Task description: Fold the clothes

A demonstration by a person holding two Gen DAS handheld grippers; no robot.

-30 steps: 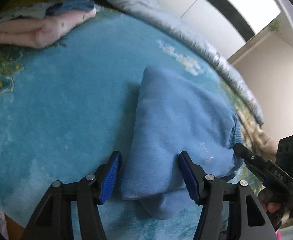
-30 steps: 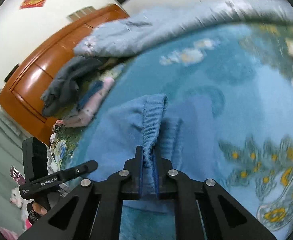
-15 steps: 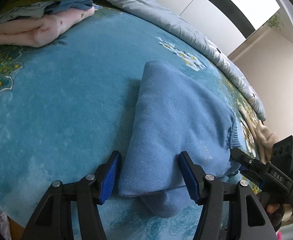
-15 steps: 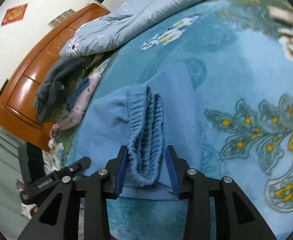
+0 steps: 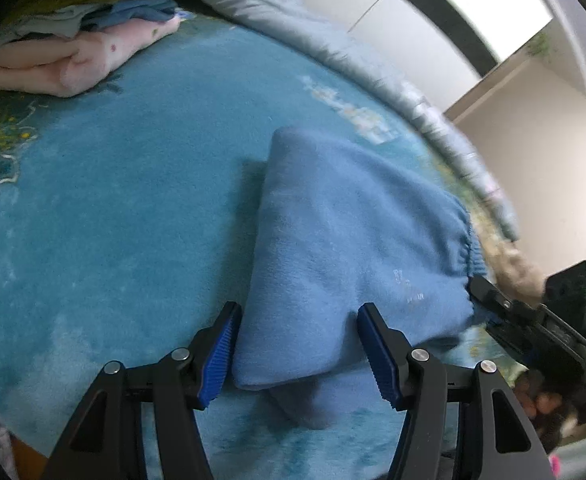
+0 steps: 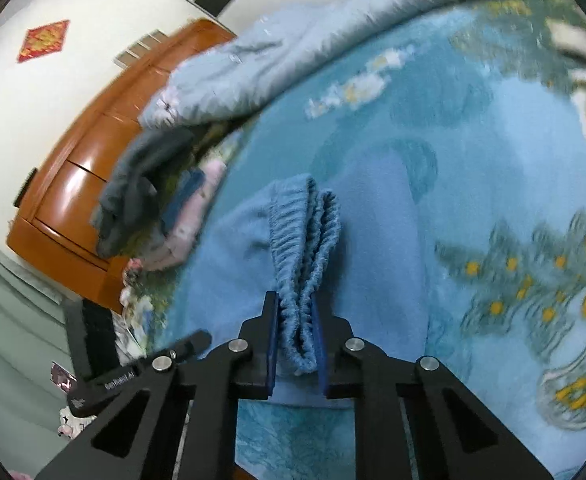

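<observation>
1. Here's the soft light-blue fleece garment [image 5: 349, 240], folded into a thick bundle on the teal floral bed blanket [image 5: 113, 208], mid-bed.
2. Right gripper [image 6: 296, 334]: fingers closing on the garment's ribbed elastic hem [image 6: 305, 240], the gathered band sandwiched between the pads, running away toward 12 o'clock.
3. Left gripper [image 5: 299, 350]: fingers spread wide, straddling the bundle's near corner; the left pad is just beside the fold, no squeeze that I can see.
4. To do this well, I'd say: pinch all hem layers together, lift evenly, and let the left fingers clamp before carrying.
5. Pink folded clothes [image 5: 65, 62] wait at 10 o'clock, well apart.
</observation>
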